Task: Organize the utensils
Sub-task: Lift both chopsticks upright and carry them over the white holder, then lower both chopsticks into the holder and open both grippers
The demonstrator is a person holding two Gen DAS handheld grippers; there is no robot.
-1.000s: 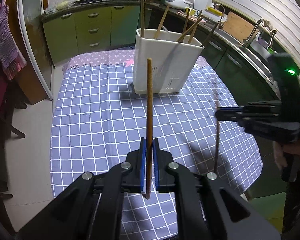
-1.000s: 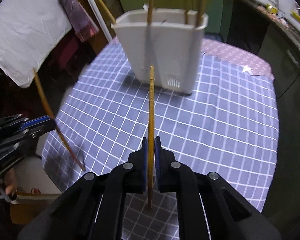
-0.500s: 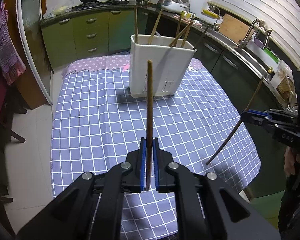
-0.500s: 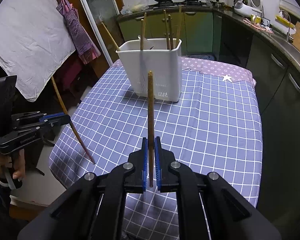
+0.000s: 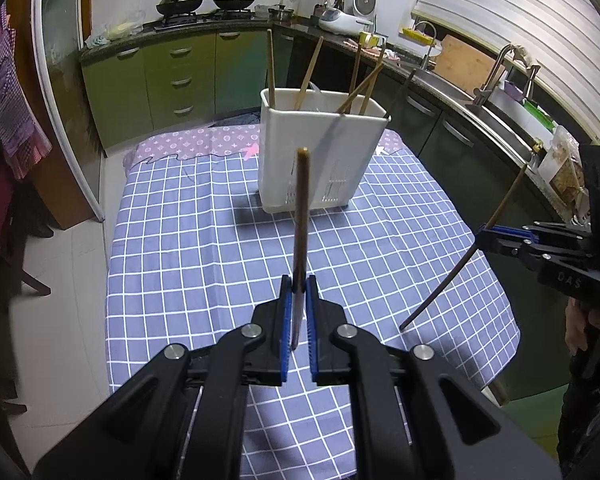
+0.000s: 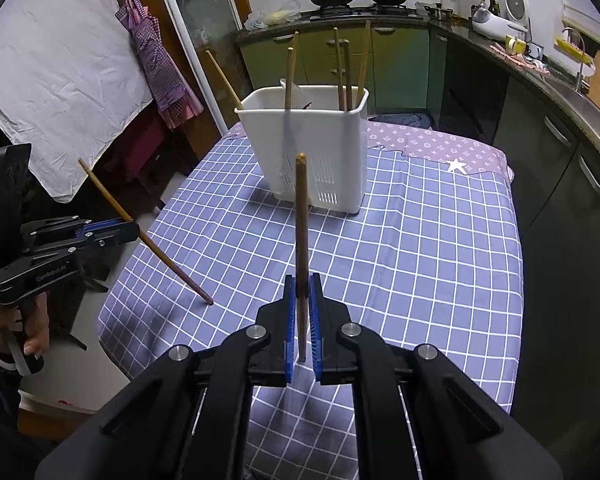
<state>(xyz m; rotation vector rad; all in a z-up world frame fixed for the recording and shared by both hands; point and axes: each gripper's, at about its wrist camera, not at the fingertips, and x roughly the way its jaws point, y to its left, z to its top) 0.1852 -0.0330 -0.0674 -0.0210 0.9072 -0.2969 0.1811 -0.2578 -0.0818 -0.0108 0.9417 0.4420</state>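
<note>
Nearest the left wrist camera, the left tool (image 5: 299,300) has its blue pads (image 5: 286,320) clamped on a brown wooden chopstick (image 5: 300,216), gripping it near its lower end; the stick rises almost straight up the view, its blunt tip overlapping the front of the white holder beyond. In the right wrist view the right tool (image 6: 302,304) is likewise closed on a second wooden chopstick (image 6: 301,216), which stands upright between its blue pads (image 6: 315,320), with a short length showing below the grip.

Each tool shows in the other's camera. From the left wrist view the right tool sits at the right edge, off the side of the counter (image 5: 204,256), and its chopstick slants down to the left with the thin end over the checked cloth near the counter's right edge. From the right wrist view the left tool appears at the left edge, held by a hand (image 6: 28,328) on its handle, and its chopstick slopes down to the right, the tip over the cloth near the counter's left side.

The counter is covered by a blue cloth with a white grid, and a lilac patterned cloth (image 5: 188,144) covers its far end. Toward that far end stands a white plastic utensil holder (image 5: 320,160) with slotted vents low on its front. Several wooden chopsticks (image 5: 271,68) stand in it, leaning at different angles. Both gripped chopsticks are well apart from the holder.

Beyond the counter run green kitchen cabinets (image 5: 168,80) with two woks (image 5: 180,0) on the stove.
</note>
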